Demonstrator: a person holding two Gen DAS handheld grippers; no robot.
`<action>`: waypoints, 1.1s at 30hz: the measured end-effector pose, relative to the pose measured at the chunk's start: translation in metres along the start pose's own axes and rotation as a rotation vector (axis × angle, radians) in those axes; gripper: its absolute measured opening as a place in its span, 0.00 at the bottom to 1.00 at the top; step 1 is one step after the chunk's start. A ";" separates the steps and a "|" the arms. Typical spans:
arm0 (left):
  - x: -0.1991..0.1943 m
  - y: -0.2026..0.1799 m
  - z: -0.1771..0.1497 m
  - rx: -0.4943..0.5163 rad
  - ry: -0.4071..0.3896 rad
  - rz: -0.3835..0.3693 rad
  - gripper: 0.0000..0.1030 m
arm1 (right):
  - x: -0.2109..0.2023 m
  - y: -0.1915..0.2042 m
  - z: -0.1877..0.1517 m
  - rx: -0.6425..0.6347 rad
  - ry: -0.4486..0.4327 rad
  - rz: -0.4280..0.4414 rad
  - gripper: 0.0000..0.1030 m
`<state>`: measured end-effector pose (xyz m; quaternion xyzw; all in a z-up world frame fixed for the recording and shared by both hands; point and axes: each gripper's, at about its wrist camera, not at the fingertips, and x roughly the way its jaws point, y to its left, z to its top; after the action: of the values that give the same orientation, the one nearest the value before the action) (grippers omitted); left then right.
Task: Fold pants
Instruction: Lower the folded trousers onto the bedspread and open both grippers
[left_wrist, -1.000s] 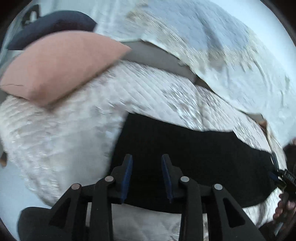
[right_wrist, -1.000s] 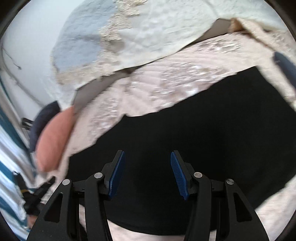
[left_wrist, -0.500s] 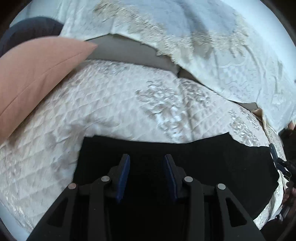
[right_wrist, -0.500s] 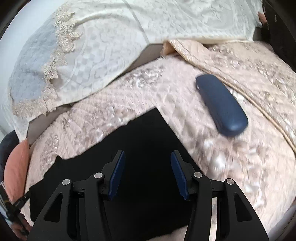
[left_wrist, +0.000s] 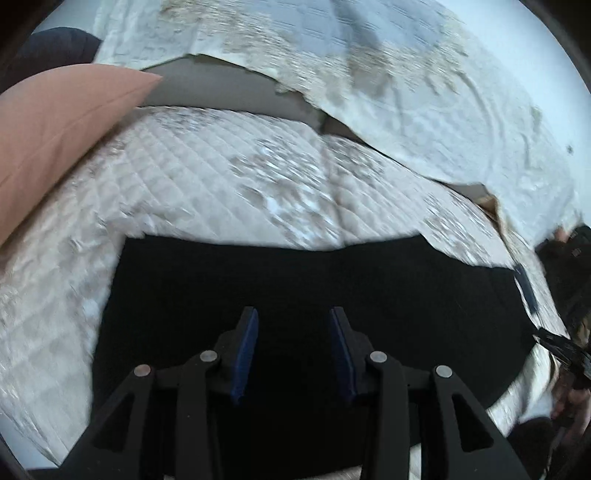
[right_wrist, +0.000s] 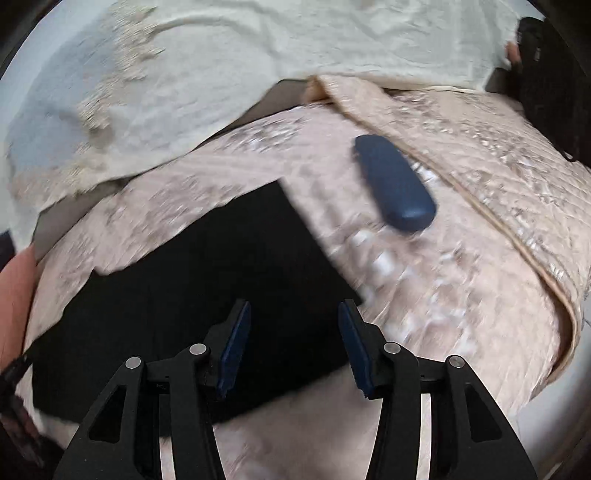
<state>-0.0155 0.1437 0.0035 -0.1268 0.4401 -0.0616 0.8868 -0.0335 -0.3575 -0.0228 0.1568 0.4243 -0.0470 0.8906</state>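
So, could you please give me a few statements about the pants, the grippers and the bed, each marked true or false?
1. The black pants lie on the quilted bedspread. True.
2. The left gripper is shut on the pants. False: its jaws stand open with nothing between them.
3. A dark blue case lies on the bedspread beside the pants, apart from them. True.
4. The right gripper is shut. False: it is open.
5. The pink pillow lies on the pants. False: it is off to one side of them.

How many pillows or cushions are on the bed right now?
1 clearly: a salmon-pink pillow at the left end of the quilt, left of the black pants. A dark shape behind it may be another.
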 end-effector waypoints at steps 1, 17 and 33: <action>0.002 -0.004 -0.005 0.014 0.011 -0.004 0.41 | 0.008 0.004 -0.005 -0.019 0.044 -0.029 0.48; -0.033 -0.009 -0.040 -0.015 -0.011 0.041 0.41 | -0.019 0.063 -0.041 -0.151 -0.006 0.066 0.46; -0.058 -0.015 -0.056 0.011 -0.011 0.198 0.41 | -0.011 0.141 -0.064 -0.336 0.025 0.163 0.46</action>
<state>-0.0950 0.1327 0.0196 -0.0780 0.4454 0.0246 0.8916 -0.0571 -0.2039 -0.0176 0.0405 0.4230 0.0987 0.8998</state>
